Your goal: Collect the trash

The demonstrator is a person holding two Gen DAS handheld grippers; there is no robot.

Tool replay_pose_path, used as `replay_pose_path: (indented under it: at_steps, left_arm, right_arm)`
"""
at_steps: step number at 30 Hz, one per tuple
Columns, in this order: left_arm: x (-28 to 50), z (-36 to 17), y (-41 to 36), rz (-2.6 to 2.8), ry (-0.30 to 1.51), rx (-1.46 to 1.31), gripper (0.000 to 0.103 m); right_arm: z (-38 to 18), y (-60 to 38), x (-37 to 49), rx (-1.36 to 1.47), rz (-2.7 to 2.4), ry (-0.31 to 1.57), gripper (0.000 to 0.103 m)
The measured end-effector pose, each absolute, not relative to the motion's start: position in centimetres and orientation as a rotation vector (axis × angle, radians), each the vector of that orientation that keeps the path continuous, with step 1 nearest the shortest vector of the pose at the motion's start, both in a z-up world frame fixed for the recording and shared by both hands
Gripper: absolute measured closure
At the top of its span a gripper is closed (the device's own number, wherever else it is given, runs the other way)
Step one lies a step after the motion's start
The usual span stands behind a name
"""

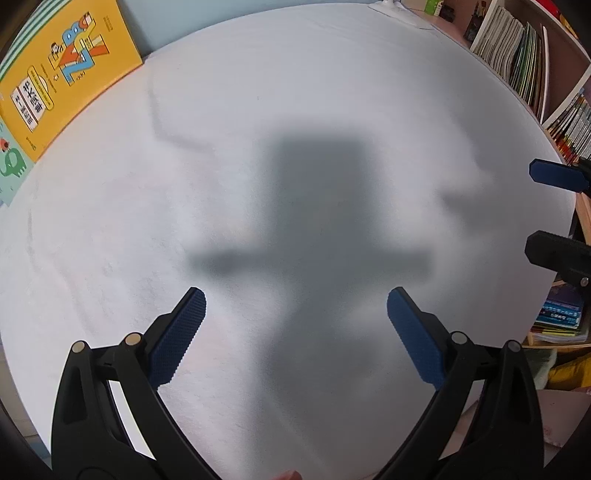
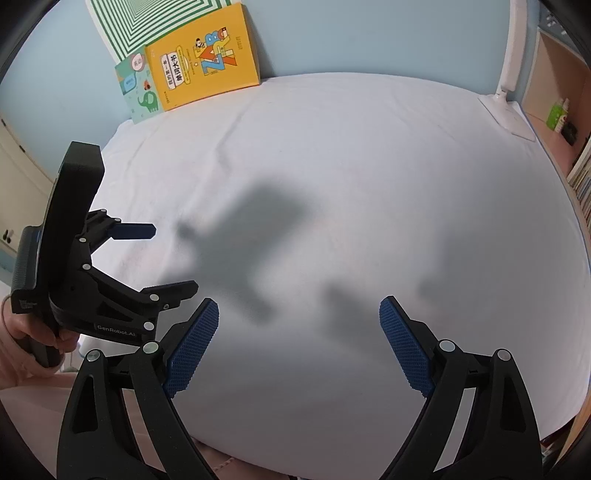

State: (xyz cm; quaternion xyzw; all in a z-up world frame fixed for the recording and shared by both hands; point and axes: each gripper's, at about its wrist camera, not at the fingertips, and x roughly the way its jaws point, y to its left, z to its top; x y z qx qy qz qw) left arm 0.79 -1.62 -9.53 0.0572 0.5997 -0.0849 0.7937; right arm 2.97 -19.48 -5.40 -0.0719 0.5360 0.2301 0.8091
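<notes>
I see my left gripper (image 1: pixel 295 325) low in the left wrist view with its blue-padded fingers (image 1: pixel 177 339) spread wide, nothing between them and nothing touching them. They hang above the white cloth on the table (image 1: pixel 258 110), where their blurred shadow (image 1: pixel 314 229) fills the middle of the frame. My right gripper (image 2: pixel 299 339) sits the same way at the bottom of the right wrist view, fingers (image 2: pixel 192 347) wide apart and empty over the bare cloth.

I can find no trash on the table in either view, so I cannot tell where it lies.

At the left of the right wrist view the left gripper appears again, side on and gripped from below by a hand (image 2: pixel 26 343), its fingers parted. At the right edge of the left wrist view the right gripper's two fingertips poke in, apart from each other.

A yellow book (image 2: pixel 205 55) leans on the pale blue wall (image 2: pixel 351 37) at the upper left of the right wrist view, with a green elephant book (image 2: pixel 138 90) just beside it and a green-striped board (image 2: pixel 147 22) behind. A white lamp base (image 2: pixel 508 116) stands at the upper right, and bookshelves (image 1: pixel 524 59) run down the right side of the left wrist view.
</notes>
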Motion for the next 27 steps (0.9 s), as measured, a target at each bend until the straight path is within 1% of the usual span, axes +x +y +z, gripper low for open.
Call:
replay_pose_path:
  at_steps: [27]
  left_arm:
    - [1.3, -9.7, -1.2, -0.182, 1.289, 0.126, 0.007]
  right_arm:
    - [-5.5, -19.7, 3.1, -0.147, 0.492, 1.150, 0.015]
